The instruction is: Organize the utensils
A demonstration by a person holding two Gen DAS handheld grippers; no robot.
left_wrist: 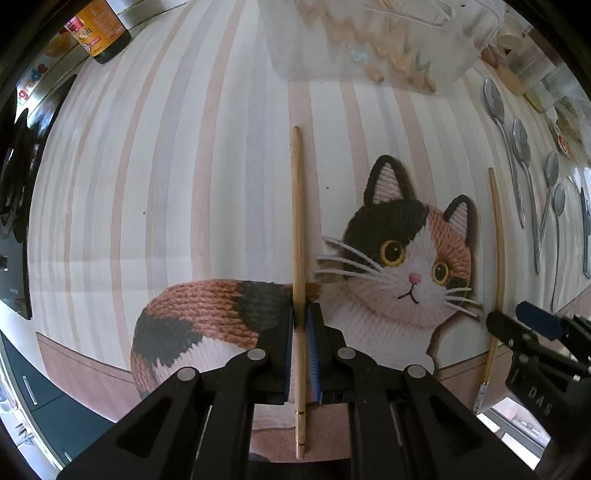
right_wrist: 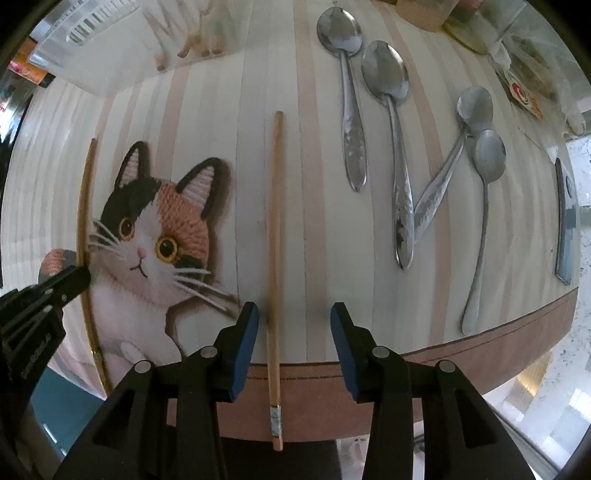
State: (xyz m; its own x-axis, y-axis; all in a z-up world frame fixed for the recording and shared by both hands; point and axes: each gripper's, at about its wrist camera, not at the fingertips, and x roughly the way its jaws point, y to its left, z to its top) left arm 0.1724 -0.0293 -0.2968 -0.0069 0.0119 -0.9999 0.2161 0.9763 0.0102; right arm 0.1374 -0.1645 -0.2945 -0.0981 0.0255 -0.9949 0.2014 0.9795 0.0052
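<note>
A wooden chopstick [left_wrist: 297, 221] lies lengthwise on the cat-print placemat [left_wrist: 184, 147], and my left gripper [left_wrist: 301, 325] is shut on its lower part, blue pads pressed on both sides. A second chopstick [right_wrist: 274, 221] lies parallel to it. My right gripper [right_wrist: 294, 321] stands open over this one, which sits close to the left pad with a wide gap on the right. Each gripper shows at the edge of the other's view: the right gripper [left_wrist: 517, 321] and the left gripper [right_wrist: 74, 278]. Both point straight down at the mat.
Several metal spoons [right_wrist: 386, 74] lie on the mat right of the chopsticks. A clear plastic container [left_wrist: 369, 48] stands at the far edge. A dark sauce bottle [left_wrist: 99, 29] is at the far left. A flat dark utensil [right_wrist: 563, 221] lies at the mat's right edge.
</note>
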